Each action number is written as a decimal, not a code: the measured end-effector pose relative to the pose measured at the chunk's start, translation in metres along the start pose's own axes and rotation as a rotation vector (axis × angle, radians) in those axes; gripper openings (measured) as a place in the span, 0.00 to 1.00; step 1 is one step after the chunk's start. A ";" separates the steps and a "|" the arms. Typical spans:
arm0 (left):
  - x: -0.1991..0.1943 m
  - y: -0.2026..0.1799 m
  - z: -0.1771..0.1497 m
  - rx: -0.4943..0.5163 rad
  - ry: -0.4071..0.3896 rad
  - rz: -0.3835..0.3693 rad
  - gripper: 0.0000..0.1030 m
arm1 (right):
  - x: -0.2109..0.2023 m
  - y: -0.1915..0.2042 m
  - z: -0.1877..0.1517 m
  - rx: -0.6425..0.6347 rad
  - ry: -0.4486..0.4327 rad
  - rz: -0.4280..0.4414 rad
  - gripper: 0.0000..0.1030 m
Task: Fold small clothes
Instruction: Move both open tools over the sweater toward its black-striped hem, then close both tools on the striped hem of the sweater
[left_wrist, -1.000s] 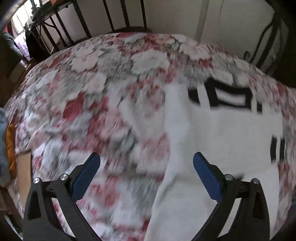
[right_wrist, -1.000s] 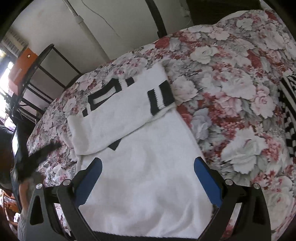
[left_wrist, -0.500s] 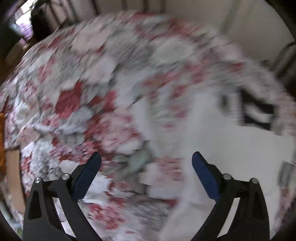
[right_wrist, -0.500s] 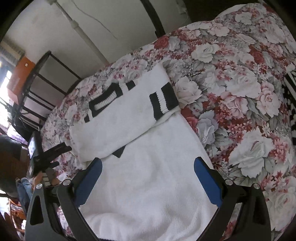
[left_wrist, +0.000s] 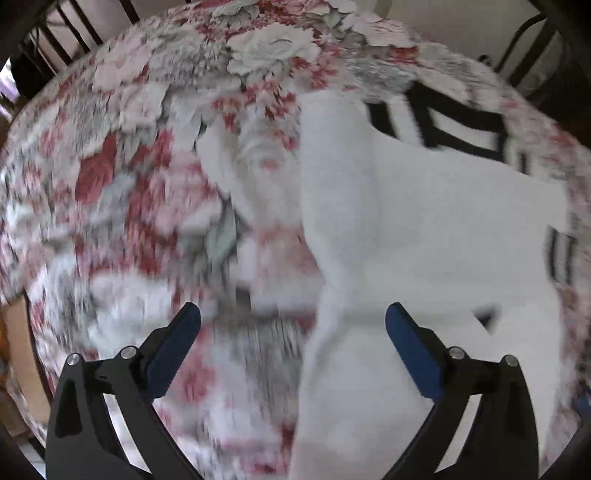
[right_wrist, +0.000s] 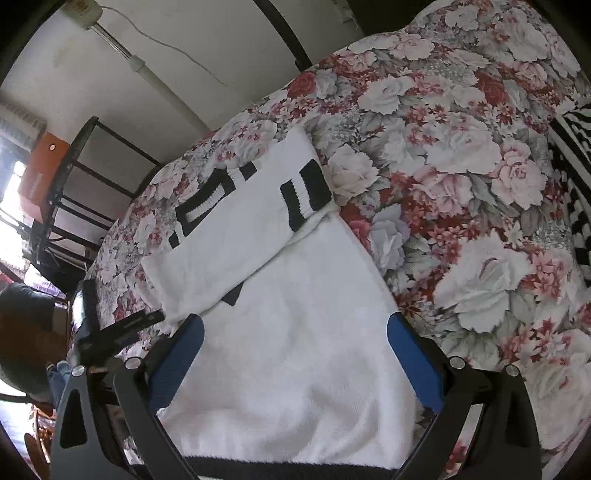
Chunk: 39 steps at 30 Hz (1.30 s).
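Note:
A white knitted garment with black stripes lies on the floral bedspread. One sleeve with black cuff stripes is folded across its body. My right gripper is open and empty, hovering over the garment's lower body near its black hem. In the left wrist view the same garment fills the right half. My left gripper is open and empty, straddling the garment's left edge above the bedspread. The left gripper also shows in the right wrist view at the garment's left side.
A black metal bed frame and a white wall stand beyond the bed. An orange box sits on a rack at the far left. A black-and-white zebra-patterned cloth lies at the bed's right edge.
My left gripper has swung across the bedspread and back toward the garment's left edge, with heavy motion blur. My right gripper has stayed open over the garment, drifting slightly.

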<state>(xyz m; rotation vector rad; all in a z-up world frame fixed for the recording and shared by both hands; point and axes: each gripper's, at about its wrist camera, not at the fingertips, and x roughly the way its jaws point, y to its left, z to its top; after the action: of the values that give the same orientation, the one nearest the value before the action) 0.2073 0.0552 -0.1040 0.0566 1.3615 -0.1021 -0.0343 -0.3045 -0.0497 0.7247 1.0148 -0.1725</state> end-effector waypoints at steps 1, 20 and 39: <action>-0.007 0.003 -0.009 -0.003 0.006 -0.040 0.95 | -0.004 -0.004 -0.001 -0.005 -0.003 0.004 0.97; -0.044 0.002 -0.155 0.028 0.131 -0.459 0.94 | -0.019 -0.066 -0.060 0.018 0.220 0.168 0.59; -0.029 -0.014 -0.194 -0.029 0.228 -0.590 0.65 | -0.015 -0.060 -0.084 0.042 0.252 0.183 0.49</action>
<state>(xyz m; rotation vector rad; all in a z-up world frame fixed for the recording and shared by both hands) 0.0106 0.0618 -0.1154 -0.3704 1.5726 -0.5849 -0.1298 -0.3005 -0.0924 0.8891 1.1794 0.0584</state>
